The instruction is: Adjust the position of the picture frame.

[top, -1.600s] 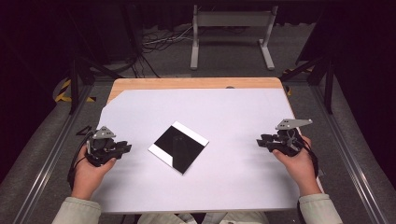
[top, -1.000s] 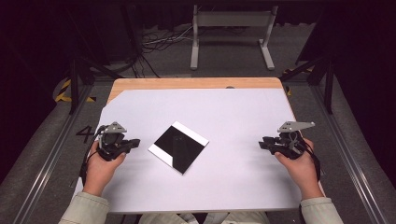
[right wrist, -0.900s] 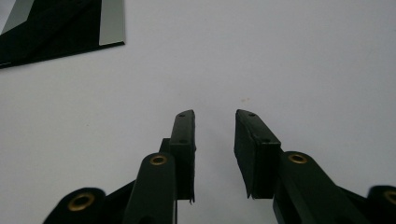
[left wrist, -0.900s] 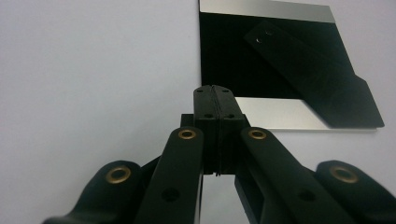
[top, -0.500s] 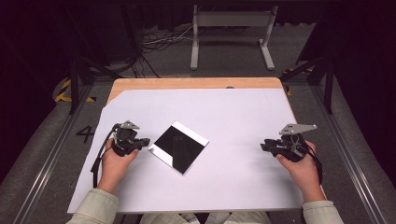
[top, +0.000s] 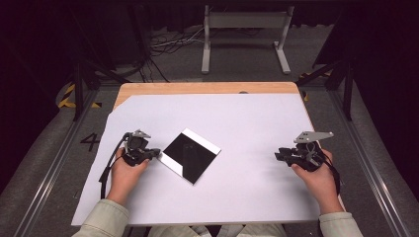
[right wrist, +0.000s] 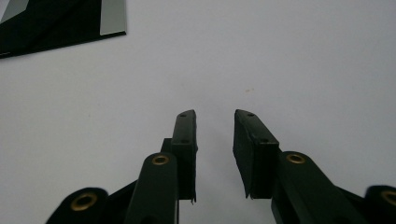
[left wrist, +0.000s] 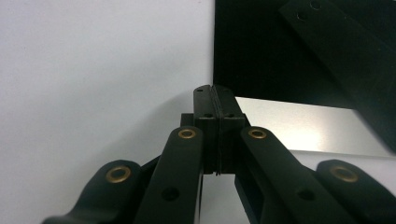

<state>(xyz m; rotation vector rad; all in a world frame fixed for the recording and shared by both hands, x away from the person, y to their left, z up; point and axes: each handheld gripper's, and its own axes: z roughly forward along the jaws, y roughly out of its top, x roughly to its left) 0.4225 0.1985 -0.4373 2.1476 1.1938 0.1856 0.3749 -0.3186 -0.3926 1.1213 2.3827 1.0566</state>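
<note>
The left tool (top: 154,153), closed and empty, is held low at the black card's (top: 191,155) left corner; the right tool (top: 279,155), partly open and empty, is held well right of the card.

The flat black square panel with pale edge strips (left wrist: 303,60) runs off the left gripper view's top and right edges; its material is unclear.

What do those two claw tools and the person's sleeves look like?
Both tools are black with brass-coloured rivets on the linkage. The left tool trails a black cable; the right tool carries a grey three-cornered plate on top. The sleeves are pale greenish-beige.
</note>
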